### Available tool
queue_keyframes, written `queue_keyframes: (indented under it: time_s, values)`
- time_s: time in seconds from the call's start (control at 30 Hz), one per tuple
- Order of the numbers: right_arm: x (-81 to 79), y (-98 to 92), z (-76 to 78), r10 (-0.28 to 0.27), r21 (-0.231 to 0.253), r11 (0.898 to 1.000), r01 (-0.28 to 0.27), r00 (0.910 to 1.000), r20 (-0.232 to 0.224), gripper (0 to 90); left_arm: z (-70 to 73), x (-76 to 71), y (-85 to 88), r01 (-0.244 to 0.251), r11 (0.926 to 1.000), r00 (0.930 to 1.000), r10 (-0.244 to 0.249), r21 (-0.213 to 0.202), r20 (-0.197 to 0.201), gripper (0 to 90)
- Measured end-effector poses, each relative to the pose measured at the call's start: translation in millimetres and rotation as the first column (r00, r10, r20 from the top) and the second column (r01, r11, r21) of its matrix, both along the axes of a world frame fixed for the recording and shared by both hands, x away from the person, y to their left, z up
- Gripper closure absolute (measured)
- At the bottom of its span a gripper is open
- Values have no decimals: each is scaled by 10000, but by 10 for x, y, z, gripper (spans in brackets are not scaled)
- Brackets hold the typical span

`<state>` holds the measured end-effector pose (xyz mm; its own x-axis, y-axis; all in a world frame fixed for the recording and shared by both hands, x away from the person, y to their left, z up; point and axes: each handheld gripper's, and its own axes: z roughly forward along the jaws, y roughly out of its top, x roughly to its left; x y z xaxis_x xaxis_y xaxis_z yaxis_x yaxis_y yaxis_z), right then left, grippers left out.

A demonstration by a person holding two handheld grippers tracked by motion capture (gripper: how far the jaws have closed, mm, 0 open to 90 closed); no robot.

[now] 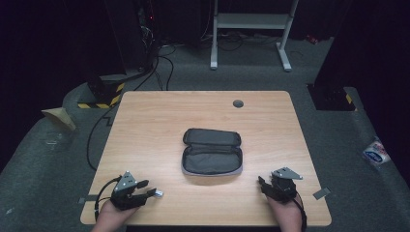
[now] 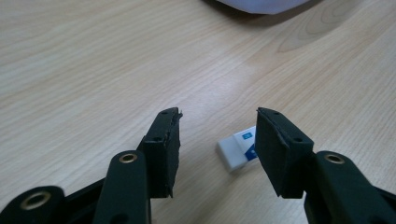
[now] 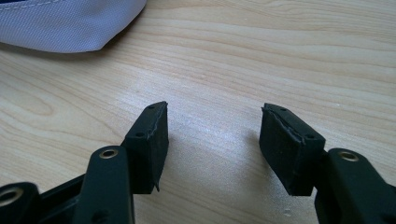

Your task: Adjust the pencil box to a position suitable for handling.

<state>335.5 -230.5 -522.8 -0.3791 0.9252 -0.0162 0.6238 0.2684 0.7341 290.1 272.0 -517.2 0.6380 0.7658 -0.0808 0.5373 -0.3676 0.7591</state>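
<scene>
Left gripper view: eraser (image 2: pixel 236 148) between left tool (image 2: pixel 218 114) tips (untouched).

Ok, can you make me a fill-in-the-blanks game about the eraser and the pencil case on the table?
1. The pencil case lies unzipped and ____ in the middle of the table.
2. The white eraser lies between the jaws of the ____ hand-held gripper.
3. The eraser rests on the ____, not lifted.
4. Between the jaws of the right hand-held gripper there is only bare ____.

Missing words: open; left; table; wood
</scene>
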Motion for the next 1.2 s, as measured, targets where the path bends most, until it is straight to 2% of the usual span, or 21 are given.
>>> queue_keyframes:
  time_s: [0.17, 0.23, 0.3, 0.43, 0.5, 0.53, 0.8, 1.0, 1.2]
  values:
    - [1, 3, 0, -14, 13, 10000, 15, 10000, -7, 421, -6, 5, -85, 217, 9998, 9998, -217, 40, 49, 514]
    - [0, 4, 0, -18, 11, 10000, 18, 10000, -7, 421, 4, -8, -70, 200, 9998, 9997, -201, 76, 100, 520]
    - [0, 3, 0, -14, 2, 10000, 14, 10000, 0, 421, 20, -32, -20, 129, 9998, 9998, -127, -138, 138, 520]
    - [0, 4, 0, -17, 1, 10000, 17, 10000, -8, 421, 27, -53, -6, 173, 9998, 9997, -172, -60, 171, 511]
    - [1, 4, 0, -11, -9, 10000, 11, 10000, -1, 422, 14, -67, -39, 403, 9990, 9990, -406, 191, 173, 503]
    - [1, 4, 0, -5, -7, 10000, 5, 10000, 1, 422, 5, -76, -61, 563, 9974, 9982, -572, 446, 195, 491]
    - [2, 5, -1, 10, -20, 10000, -10, 10000, 11, 422, -45, -60, -92, 511, 9963, 9986, -520, 689, 108, 482]
    - [5, 7, -1, 33, -34, 10000, -33, 10000, 29, 422, -60, -28, -108, 428, 9956, 9987, -450, 830, 245, 534]
    - [6, 9, -1, 43, -50, 10000, -42, 10000, 39, 423, -66, -4, -111, 304, 9964, 9990, -330, 789, 314, 601]
